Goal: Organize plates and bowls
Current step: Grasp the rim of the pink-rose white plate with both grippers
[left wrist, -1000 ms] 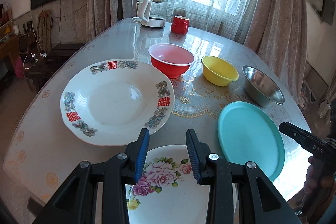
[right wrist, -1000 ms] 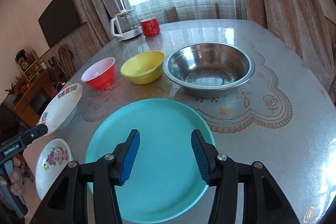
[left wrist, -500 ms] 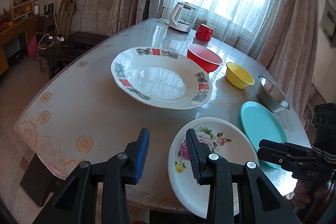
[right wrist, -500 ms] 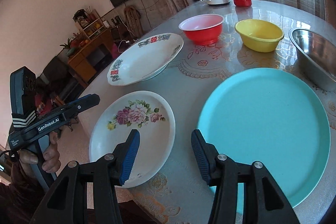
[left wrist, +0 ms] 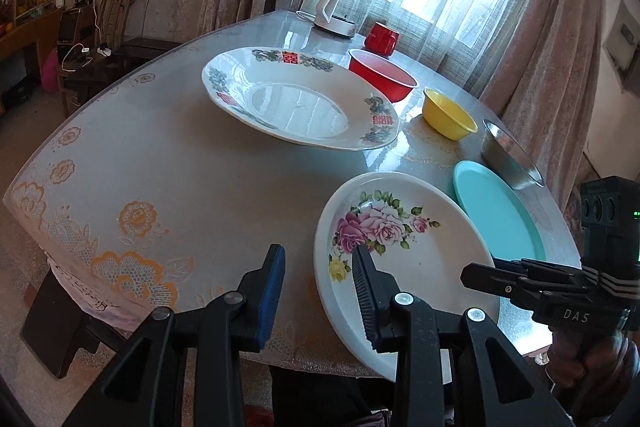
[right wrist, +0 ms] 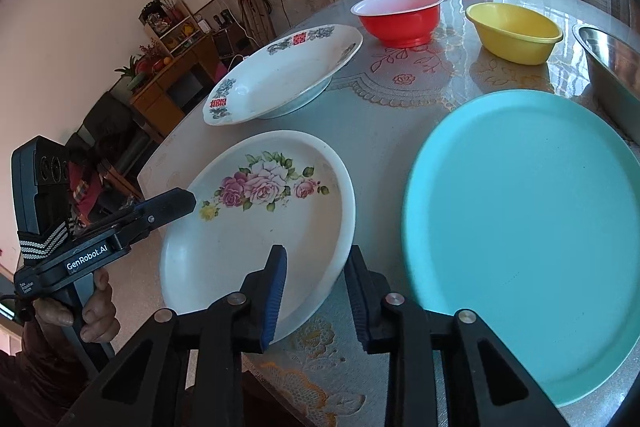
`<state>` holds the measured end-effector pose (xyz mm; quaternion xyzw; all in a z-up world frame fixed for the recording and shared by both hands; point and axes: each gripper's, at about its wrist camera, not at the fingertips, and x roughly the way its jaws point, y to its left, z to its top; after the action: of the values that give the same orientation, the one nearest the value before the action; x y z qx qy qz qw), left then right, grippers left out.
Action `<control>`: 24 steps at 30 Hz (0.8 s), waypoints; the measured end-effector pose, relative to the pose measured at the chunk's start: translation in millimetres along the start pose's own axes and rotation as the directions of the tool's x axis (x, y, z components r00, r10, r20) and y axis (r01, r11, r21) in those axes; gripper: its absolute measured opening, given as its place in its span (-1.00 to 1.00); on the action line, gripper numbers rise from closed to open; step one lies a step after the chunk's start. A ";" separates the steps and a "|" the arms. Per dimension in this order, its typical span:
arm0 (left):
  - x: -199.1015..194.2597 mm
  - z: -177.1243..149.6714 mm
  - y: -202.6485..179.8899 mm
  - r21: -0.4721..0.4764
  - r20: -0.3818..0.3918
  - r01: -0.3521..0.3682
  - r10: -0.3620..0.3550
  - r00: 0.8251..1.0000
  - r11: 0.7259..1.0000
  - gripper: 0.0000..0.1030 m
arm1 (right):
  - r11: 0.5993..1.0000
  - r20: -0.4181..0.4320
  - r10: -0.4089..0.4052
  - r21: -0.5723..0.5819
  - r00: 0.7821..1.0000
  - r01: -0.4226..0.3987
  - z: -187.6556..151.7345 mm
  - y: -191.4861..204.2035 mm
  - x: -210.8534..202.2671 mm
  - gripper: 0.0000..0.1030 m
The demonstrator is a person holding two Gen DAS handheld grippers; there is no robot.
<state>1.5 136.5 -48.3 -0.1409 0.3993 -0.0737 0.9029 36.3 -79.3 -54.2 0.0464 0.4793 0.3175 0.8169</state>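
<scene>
Left wrist view: left gripper (left wrist: 318,281) agape, straddling the floral plate (left wrist: 404,259) rim at 9 o'clock, clamping nothing. Large patterned plate (left wrist: 300,103) at 12 o'clock; red bowl (left wrist: 382,75), yellow bowl (left wrist: 450,113), steel bowl (left wrist: 510,155) and teal plate (left wrist: 498,211) toward 2. Right wrist view: right gripper (right wrist: 316,291) likewise spread, straddling the floral plate's (right wrist: 256,227) near right rim; teal plate (right wrist: 524,239) at 3 o'clock on the table (right wrist: 384,131).

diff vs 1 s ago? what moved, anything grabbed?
Both grippers swung left, off the teal plate, toward the rose plate. Left gripper and right gripper now straddle its left and right rims, jaws open as before. Nothing grabbed or released. Plates and bowls haven't moved.
</scene>
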 end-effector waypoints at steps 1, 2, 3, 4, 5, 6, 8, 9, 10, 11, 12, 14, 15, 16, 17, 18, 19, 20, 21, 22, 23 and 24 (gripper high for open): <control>1.4 -0.9 -0.4 0.000 -0.005 -0.010 0.010 1.000 1.000 -0.34 | 1.000 0.009 -0.005 -0.004 1.000 0.005 -0.8 0.5 -0.3 -0.42; 3.1 -1.6 -0.7 0.000 -0.012 -0.014 0.014 1.000 1.000 -0.37 | 1.000 0.012 -0.004 -0.005 1.000 0.004 -0.7 0.3 -0.4 -0.42; 4.8 -2.0 -0.4 -0.002 -0.019 -0.016 0.016 1.000 1.000 -0.45 | 1.000 0.011 0.000 -0.001 1.000 0.000 -0.3 -0.3 -0.1 -0.42; 6.4 -2.3 -0.4 -0.006 -0.025 -0.017 0.017 1.000 1.000 -0.51 | 1.000 0.010 0.006 0.006 1.000 -0.006 0.1 -1.5 0.1 -0.42; 8.3 -2.8 -0.8 -0.007 -0.033 -0.017 0.017 0.999 1.000 -0.52 | 1.000 0.010 0.014 0.017 1.000 -0.014 -0.5 -3.0 -0.9 -0.42; 8.7 -2.8 -1.8 -0.001 -0.029 -0.020 0.020 0.999 1.000 -0.56 | 0.999 0.012 0.023 0.028 1.000 -0.023 -0.7 -5.1 -1.2 -0.42; 11.3 -2.7 -4.2 0.006 -0.037 0.002 -0.002 0.999 1.000 -0.64 | 0.998 0.018 0.038 0.042 0.999 -0.039 -1.4 -7.7 -1.8 -0.41; 11.7 -3.5 -5.5 0.007 -0.033 0.005 -0.005 0.999 1.000 -0.66 | 0.998 0.020 0.043 0.044 0.999 -0.044 -1.7 -8.6 -2.0 -0.41; 11.8 -4.3 -7.2 0.011 -0.024 -0.007 0.007 1.000 1.000 -0.66 | 0.998 0.021 0.046 0.043 0.999 -0.047 -1.9 -8.5 -2.0 -0.41; 12.2 -4.9 -9.5 0.023 -0.016 -0.020 0.021 1.000 1.000 -0.66 | 0.998 0.020 0.047 0.043 0.999 -0.048 -1.7 -8.1 -2.1 -0.41; 12.7 -4.7 -11.1 0.033 -0.011 -0.027 0.028 1.000 0.999 -0.66 | 0.998 0.016 0.044 0.045 0.999 -0.044 -0.8 -7.7 -2.1 -0.42; 14.3 -2.3 -10.9 0.018 -0.008 -0.041 0.041 0.999 0.999 -0.65 | 0.997 0.004 0.027 0.074 1.000 -0.027 3.6 -5.9 -0.7 -0.47; 15.1 -1.0 -10.4 0.012 -0.009 -0.042 0.042 0.999 0.999 -0.65 | 0.998 0.000 0.008 0.070 1.000 -0.008 6.9 -3.5 2.3 -0.47; 15.3 -0.5 -10.1 0.007 -0.009 -0.042 0.042 0.999 0.999 -0.65 | 0.999 0.000 -0.018 0.050 1.000 0.018 8.2 -0.5 3.8 -0.52; 15.4 -0.7 -10.4 0.007 -0.008 -0.042 0.042 0.999 0.999 -0.66 | 0.999 0.004 -0.040 0.030 0.999 0.040 7.4 1.7 4.3 -0.53; 15.2 -1.5 -11.1 0.013 -0.004 -0.045 0.045 0.999 0.999 -0.65 | 0.999 0.009 -0.051 0.012 0.999 0.051 5.8 3.7 4.0 -0.53; 14.9 -2.5 -12.1 0.019 0.000 -0.048 0.048 0.999 0.999 -0.65 | 0.998 0.016 -0.058 -0.005 0.998 0.058 3.8 4.8 3.5 -0.53; 14.4 -3.7 -13.2 0.024 0.004 -0.052 0.051 0.999 0.998 -0.65 | 0.998 0.023 -0.061 -0.015 0.998 0.062 1.8 5.2 2.8 -0.53; 14.3 -4.3 -14.1 0.027 0.006 -0.055 0.054 0.998 0.998 -0.65 | 0.998 0.029 -0.062 -0.017 0.998 0.063 0.5 5.1 2.2 -0.53; 13.4 -5.3 -15.0 0.033 0.006 -0.058 0.058 0.998 0.998 -0.65 | 0.998 0.031 -0.064 -0.017 0.997 0.064 -0.1 4.6 1.9 -0.53; 13.6 -5.2 -15.9 0.039 0.006 -0.061 0.061 0.998 0.997 -0.65 | 0.998 0.033 -0.065 -0.019 0.997 0.066 -0.4 4.5 1.8 -0.53; 13.7 -5.2 -16.7 0.042 0.003 -0.063 0.063 0.998 0.997 -0.65 | 0.998 0.035 -0.067 -0.018 0.997 0.068 -0.3 4.5 1.8 -0.53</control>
<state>6.6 116.3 -56.0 -0.1095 0.4012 -0.0537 0.9078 34.5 -74.8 -54.0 0.0281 0.4634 0.2934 0.8357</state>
